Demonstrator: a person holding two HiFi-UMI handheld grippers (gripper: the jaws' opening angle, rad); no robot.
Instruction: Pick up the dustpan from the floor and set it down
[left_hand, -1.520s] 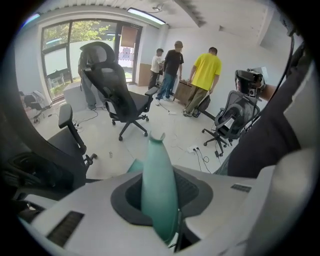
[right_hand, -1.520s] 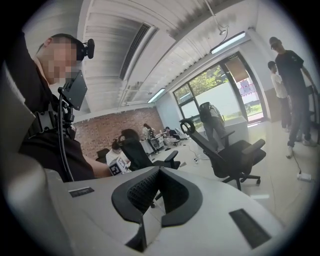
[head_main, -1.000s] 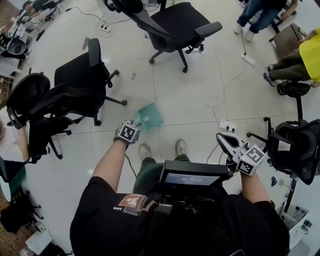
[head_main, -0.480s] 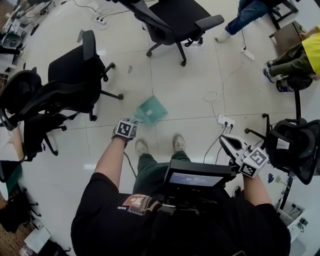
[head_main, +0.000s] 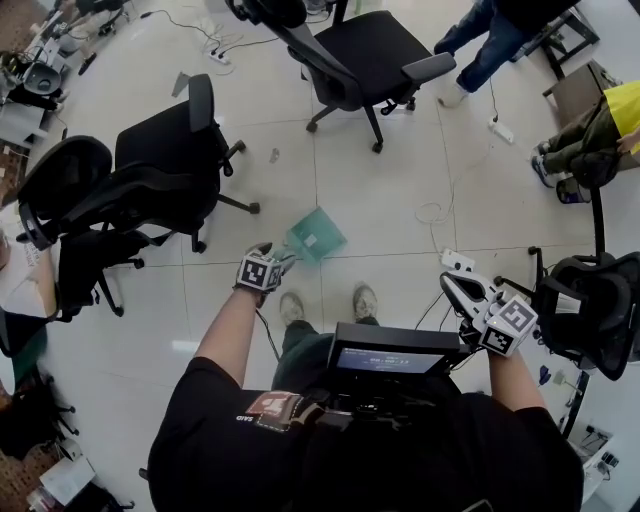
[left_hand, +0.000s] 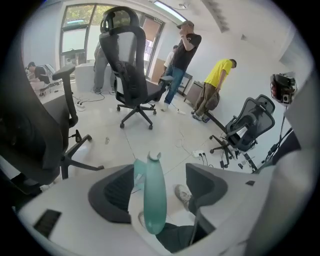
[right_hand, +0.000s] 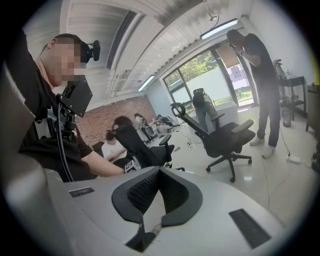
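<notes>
Left gripper (head_main: 274, 254) pointing steeply down over floor (head_main: 380, 200), jaws standing spread, having just been opening. Teal dustpan (head_main: 316, 234) lying ahead of person's shoes (head_main: 365, 300), near black office chair (head_main: 165, 165). Its handle (left_hand: 153, 195) is rising between left jaws, closer to left pad, no pad pressing on it. Cannot tell whether pan is sitting flat on tiles. Right gripper (head_main: 455, 288) hovering well apart on person's right, above power strip (head_main: 456, 262), jaws pressed together, gripping nothing.
</notes>
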